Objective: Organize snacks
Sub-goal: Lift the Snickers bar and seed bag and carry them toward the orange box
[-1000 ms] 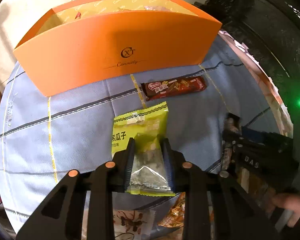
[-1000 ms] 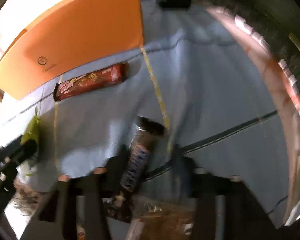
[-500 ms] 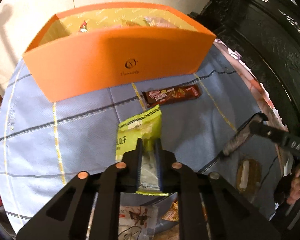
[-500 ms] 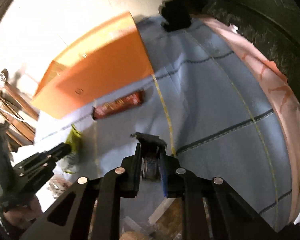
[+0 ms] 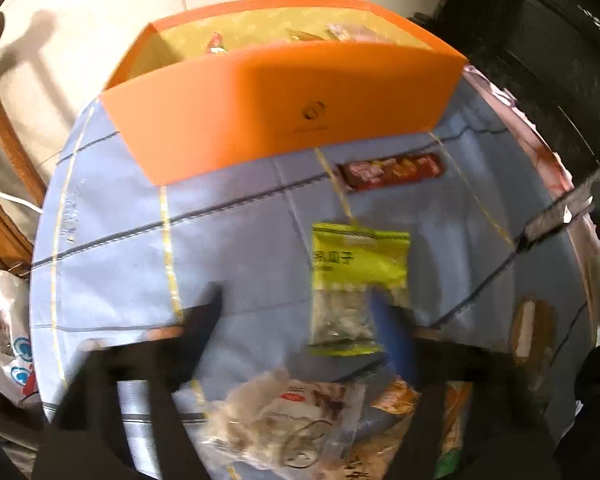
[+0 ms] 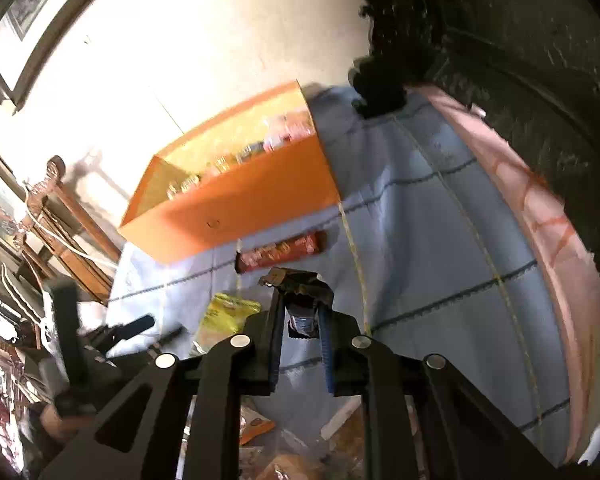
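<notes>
Left tool [image 5: 300, 312]: jaws have just been opening and now stand wide; the green seed packet [image 5: 356, 284] it pinched half a second ago hangs loose by the right-hand finger, pads not pressing on it. It looks dropped short, nearer the viewer than the orange box [image 5: 284, 100], over the blue-cloth counter [image 5: 228, 256].

Right tool [image 6: 300, 320]: clamped tight on a dark-wrapped bar [image 6: 298, 280]. A second ago the bar lay on the cloth; now it is lifted clear, crimped end sticking out past the fingertips, short of the box's front wall and pointing roughly at it.

Box: open top, several snacks already inside, sitting at the far side of the counter.

Red chocolate bar [image 5: 392, 170]: flat on the cloth just in front of the box, untouched.

More packets piled at the near edge, farthest from the box.

Read: the right side's load looks ready to go into the box. The left side's packet likely needs a regrasp. Task well short of done.
</notes>
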The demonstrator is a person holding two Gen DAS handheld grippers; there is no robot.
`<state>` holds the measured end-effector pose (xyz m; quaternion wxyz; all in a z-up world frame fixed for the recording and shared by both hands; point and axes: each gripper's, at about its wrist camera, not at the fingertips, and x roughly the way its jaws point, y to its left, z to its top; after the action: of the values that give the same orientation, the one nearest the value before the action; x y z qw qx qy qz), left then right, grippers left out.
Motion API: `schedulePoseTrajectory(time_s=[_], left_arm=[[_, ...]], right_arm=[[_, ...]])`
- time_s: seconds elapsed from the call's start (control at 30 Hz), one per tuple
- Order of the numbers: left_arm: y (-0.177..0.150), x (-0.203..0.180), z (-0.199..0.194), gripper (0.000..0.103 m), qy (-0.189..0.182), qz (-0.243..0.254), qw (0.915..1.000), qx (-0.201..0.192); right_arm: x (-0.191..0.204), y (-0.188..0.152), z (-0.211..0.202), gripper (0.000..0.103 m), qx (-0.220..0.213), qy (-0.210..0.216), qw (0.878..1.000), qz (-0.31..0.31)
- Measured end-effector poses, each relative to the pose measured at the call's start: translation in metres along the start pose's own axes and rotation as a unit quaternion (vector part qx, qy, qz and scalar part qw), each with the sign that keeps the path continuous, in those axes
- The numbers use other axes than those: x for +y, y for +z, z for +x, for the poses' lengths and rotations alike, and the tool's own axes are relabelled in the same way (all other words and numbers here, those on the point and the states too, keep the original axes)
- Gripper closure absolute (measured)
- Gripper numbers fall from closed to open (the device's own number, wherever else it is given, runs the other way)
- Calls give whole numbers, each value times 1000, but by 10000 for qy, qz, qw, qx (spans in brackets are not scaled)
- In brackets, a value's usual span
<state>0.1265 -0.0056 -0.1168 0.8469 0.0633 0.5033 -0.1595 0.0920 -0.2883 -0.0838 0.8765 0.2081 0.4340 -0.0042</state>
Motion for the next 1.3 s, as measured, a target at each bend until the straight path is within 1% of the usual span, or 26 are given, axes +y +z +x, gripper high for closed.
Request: schedulePoseTrajectory(time_s=[0.03, 0.07, 0.1, 0.13, 0.17, 0.23, 0.27, 0.3, 0.33, 0.37, 0.4, 0.43, 0.47, 0.5, 0.6, 0.7, 0.8, 0.87, 0.93, 1.07, 1.17, 1.3], left_arm=[[0, -6, 0, 24, -102, 73, 9999, -51], [2, -14, 2, 18, -127, 168, 9998, -41], [3, -20, 6, 8, -64, 242, 9997, -15], [4, -26, 13, 8, 69, 354, 9993, -1], [6, -32, 24, 8, 248, 509, 9983, 115], [7, -39, 43, 7, 451, 624, 9964, 367], [7, -41, 48, 8, 380, 591, 9968, 388], [5, -42, 52, 29, 119, 499, 9978, 410], [2, -44, 56, 46, -99, 486, 9977, 464], [0, -46, 55, 46, -50, 523, 9978, 405], [-2, -50, 53, 48, -82, 660, 9970, 393], [-3, -51, 50, 48, -219, 708, 9963, 424], [-3, -50, 47, 49, -329, 636, 9967, 389], [-2, -50, 43, 49, -357, 573, 9971, 342], [4, -47, 26, 49, -337, 523, 9980, 112], [10, -44, 4, 49, -202, 552, 9982, -108], [20, -32, -27, 49, -221, 368, 9982, -430], [26, -28, -48, 49, -153, 316, 9972, -659], [33, -20, -72, 49, -83, 271, 9956, -898], [44, -10, -106, 49, 14, 106, 9909, -1340], [52, -8, -117, 49, -102, -36, 9893, -1458], [57, -5, -123, 49, -64, -87, 9883, -1519]], right_arm=[[1, 1, -3, 87, -36, 12, 10000, -13], [3, 4, -7, 87, -99, 40, 9999, -29], [3, 5, -8, 87, -126, 57, 9999, -25], [4, 6, -10, 87, -161, 101, 9998, -18], [5, 7, -12, 87, -189, 129, 9997, -32], [8, 8, -14, 87, -227, 133, 9996, -104], [8, 9, -15, 87, -240, 150, 9995, -113], [8, 9, -15, 87, -244, 195, 9995, -88], [7, 10, -16, 87, -251, 227, 9994, -74], [7, 11, -17, 87, -279, 209, 9994, -87], [6, 13, -18, 87, -301, 190, 9993, -100], [6, 14, -19, 87, -311, 192, 9993, -102], [5, 15, -20, 87, -322, 218, 9992, -86], [5, 15, -21, 87, -341, 234, 9991, -71], [9, 16, -26, 87, -406, 254, 9988, -118], [12, 17, -33, 87, -482, 316, 9982, -164], [19, 20, -41, 87, -596, 402, 9971, -240], [26, 24, -47, 87, -701, 422, 9960, -349], [32, 28, -52, 87, -771, 461, 9950, -430], [48, 41, -65, 87, -1045, 582, 9908, -630], [58, 49, -71, 87, -1167, 669, 9878, -781], [67, 53, -76, 87, -1260, 835, 9849, -837]])
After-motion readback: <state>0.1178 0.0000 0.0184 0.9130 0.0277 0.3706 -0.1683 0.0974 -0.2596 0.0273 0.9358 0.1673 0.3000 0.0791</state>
